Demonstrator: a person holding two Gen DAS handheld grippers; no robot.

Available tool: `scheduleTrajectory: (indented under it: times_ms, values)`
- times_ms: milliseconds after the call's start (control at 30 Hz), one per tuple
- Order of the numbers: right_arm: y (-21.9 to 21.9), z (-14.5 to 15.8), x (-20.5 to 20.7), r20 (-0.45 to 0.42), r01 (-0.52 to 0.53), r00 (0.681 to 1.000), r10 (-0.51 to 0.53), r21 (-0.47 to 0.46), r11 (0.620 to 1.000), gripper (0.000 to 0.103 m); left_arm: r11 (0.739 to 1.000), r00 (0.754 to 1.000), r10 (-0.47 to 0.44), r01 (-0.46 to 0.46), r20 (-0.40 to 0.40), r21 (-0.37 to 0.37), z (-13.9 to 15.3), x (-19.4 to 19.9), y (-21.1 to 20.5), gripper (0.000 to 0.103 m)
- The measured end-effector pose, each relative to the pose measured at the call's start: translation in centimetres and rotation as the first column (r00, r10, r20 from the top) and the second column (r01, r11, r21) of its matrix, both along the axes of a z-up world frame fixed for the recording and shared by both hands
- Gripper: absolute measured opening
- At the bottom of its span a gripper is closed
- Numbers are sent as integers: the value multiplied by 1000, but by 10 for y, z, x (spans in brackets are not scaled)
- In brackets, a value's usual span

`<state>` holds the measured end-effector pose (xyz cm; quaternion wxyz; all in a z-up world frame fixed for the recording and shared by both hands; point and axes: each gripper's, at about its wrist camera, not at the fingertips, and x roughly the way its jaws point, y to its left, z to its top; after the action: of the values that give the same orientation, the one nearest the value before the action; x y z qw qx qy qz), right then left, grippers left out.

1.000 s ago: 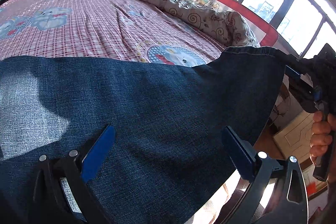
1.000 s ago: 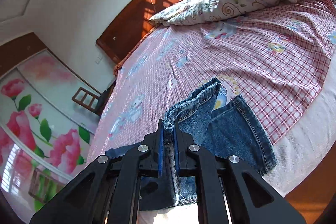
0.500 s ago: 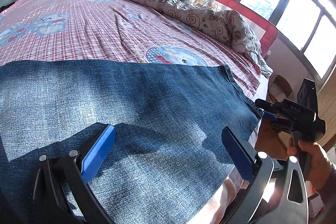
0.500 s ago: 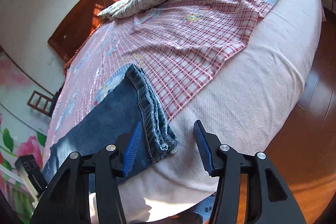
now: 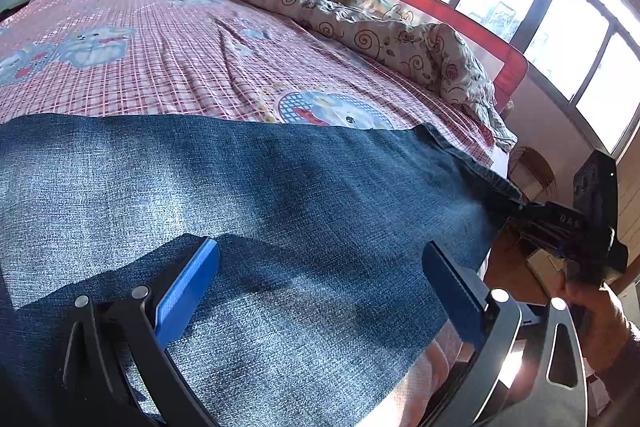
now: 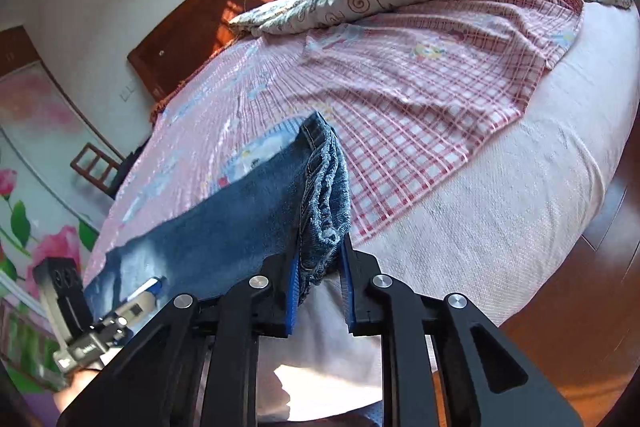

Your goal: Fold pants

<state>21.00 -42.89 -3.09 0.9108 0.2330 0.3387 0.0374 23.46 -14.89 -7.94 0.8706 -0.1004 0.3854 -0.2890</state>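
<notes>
Across the bed, jeans spread flat over the plaid sheet, hem stack at the near edge. Left gripper hovering above the denim, blue fingers spread wide, holding nothing. Over at the hems, right gripper closing round the bunched cuffs, jaws narrowed with denim between them, though hard to call a firm pinch from this angle. Rumpled quilt heaped along the far side by the red rail. Headboard glowing in sunlight.
</notes>
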Motion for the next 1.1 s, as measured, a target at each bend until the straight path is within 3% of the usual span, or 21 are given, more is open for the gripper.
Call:
scheduleTrajectory:
  times_ms: [67, 267, 333, 400, 467, 567, 633, 733, 800, 867, 900, 1000, 1100]
  values:
    - [16, 25, -1, 34, -28, 999, 30, -50, 998, 16, 1000, 1000, -1, 1, -1, 6, 0, 0, -1, 101]
    - [66, 82, 12, 119, -146, 982, 150, -40, 988, 16, 999, 998, -17, 19, -58, 36, 19, 2, 3, 101]
    - [91, 95, 18, 136, -198, 970, 203, -53, 979, 16, 997, 999, 28, -26, -19, 75, 30, -8, 25, 101]
    - [119, 102, 23, 150, -248, 955, 255, -62, 967, 16, 976, 991, 132, -133, 23, 172, 40, -21, 58, 101]
    - [149, 105, 28, 155, -296, 940, 304, -74, 952, 16, 926, 960, 267, -280, 85, 255, 48, -37, 101, 101]
    - [197, 100, 35, 142, -361, 919, 367, -72, 930, 16, 829, 890, 440, -454, 119, 326, 47, -58, 169, 101]
    - [235, 92, 35, 122, -403, 902, 415, -105, 909, 16, 783, 839, 534, -536, 102, 314, 40, -73, 210, 101]
    - [289, 59, 36, 54, -484, 869, 491, -108, 868, 16, 734, 772, 633, -622, 59, 272, 20, -92, 250, 101]
    - [324, 25, 35, -37, -540, 841, 540, -130, 831, 16, 741, 767, 638, -637, 74, 210, 8, -105, 260, 101]
    - [350, -12, 28, -136, -586, 810, 571, -148, 797, 16, 736, 767, 626, -641, 143, 216, 1, -114, 252, 101]
    - [357, -20, 22, -138, -582, 813, 565, -196, 789, 16, 732, 766, 622, -643, 165, 227, -3, -116, 250, 101]
    - [353, -14, 20, -135, -555, 832, 538, -174, 814, 16, 724, 760, 612, -649, 218, 232, -10, -119, 247, 101]
    - [367, 17, 6, -77, -580, 809, 583, -271, 768, 16, 725, 752, 620, -658, 222, 203, -11, -118, 250, 101]
